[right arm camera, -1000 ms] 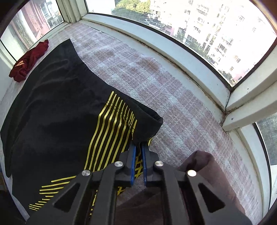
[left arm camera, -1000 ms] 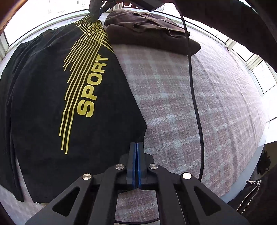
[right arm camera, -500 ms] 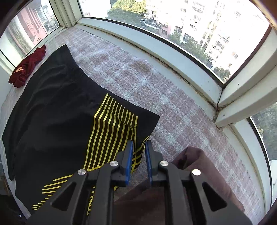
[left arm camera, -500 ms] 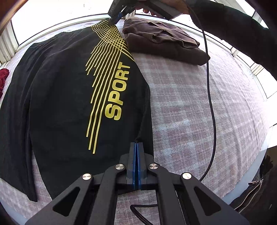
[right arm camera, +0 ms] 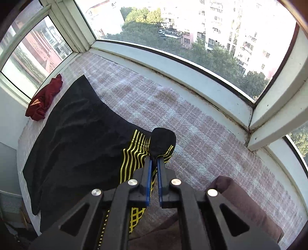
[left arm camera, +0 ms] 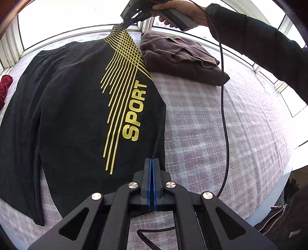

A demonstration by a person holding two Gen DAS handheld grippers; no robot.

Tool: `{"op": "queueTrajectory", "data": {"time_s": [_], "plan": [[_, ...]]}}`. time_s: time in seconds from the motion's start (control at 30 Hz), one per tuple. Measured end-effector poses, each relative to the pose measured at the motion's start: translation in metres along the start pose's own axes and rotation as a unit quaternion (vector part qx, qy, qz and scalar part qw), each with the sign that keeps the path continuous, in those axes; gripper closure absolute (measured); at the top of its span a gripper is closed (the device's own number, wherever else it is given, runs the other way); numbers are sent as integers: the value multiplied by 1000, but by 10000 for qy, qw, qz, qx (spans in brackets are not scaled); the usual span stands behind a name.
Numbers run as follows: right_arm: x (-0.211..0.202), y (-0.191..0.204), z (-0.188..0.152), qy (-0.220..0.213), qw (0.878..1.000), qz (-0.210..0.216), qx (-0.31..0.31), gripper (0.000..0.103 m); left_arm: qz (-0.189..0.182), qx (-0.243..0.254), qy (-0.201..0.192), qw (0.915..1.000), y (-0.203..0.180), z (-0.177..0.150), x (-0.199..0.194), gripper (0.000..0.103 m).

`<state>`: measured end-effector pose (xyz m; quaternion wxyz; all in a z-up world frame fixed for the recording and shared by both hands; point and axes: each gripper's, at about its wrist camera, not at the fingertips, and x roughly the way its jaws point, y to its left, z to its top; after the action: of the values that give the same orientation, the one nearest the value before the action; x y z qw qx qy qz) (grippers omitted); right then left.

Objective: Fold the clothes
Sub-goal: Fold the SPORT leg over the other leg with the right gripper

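A black SPORT T-shirt [left arm camera: 73, 107] with yellow stripes lies spread on the pink plaid cloth [left arm camera: 211, 134] covering a bay-window ledge. The left gripper [left arm camera: 152, 163] has its blue pads pressed fully together on the shirt's near right edge. The right gripper [right arm camera: 153, 160], held in a person's hand [left arm camera: 184, 11] at the far end of the shirt, is clamped on a bunched fold of black fabric at the striped corner, lifting it off the cloth. A folded brown garment [left arm camera: 179, 57] rests just right of the shirt's far end, and a crumpled dark red garment [right arm camera: 45, 99] lies at the far left by the window frame [right arm camera: 173, 63].
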<state>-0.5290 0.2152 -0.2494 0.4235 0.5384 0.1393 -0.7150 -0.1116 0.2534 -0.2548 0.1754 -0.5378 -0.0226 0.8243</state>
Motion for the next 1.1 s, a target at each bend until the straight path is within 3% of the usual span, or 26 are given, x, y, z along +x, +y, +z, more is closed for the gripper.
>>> {"op": "queueTrajectory", "data": {"time_s": [0.07,0.23,0.43,0.63,0.87,1.0,1.1], "plan": [[-8,1,7,-174,9992,243,265,98,-56,-105,-97,9999,8,0,-10,102],[-8,12,14,-97,9993,-6,374,98,133,-158,-298,9993,27,-4,-28,102],[-36,32,19,-368,9983,253,386,97,222,-447,-667,9965,58,-7,-50,102],[-51,84,53,-712,9956,487,368,98,260,-1230,-1026,9868,136,-22,-93,102],[-46,156,112,-1117,9909,662,363,98,709,-1792,-1283,9728,227,-48,-133,102],[-7,183,121,-139,9983,485,302,97,518,-1838,-1083,9756,261,-55,-128,102],[23,174,109,643,9951,-676,342,83,359,-1680,-963,9804,267,-57,-118,102]]}}
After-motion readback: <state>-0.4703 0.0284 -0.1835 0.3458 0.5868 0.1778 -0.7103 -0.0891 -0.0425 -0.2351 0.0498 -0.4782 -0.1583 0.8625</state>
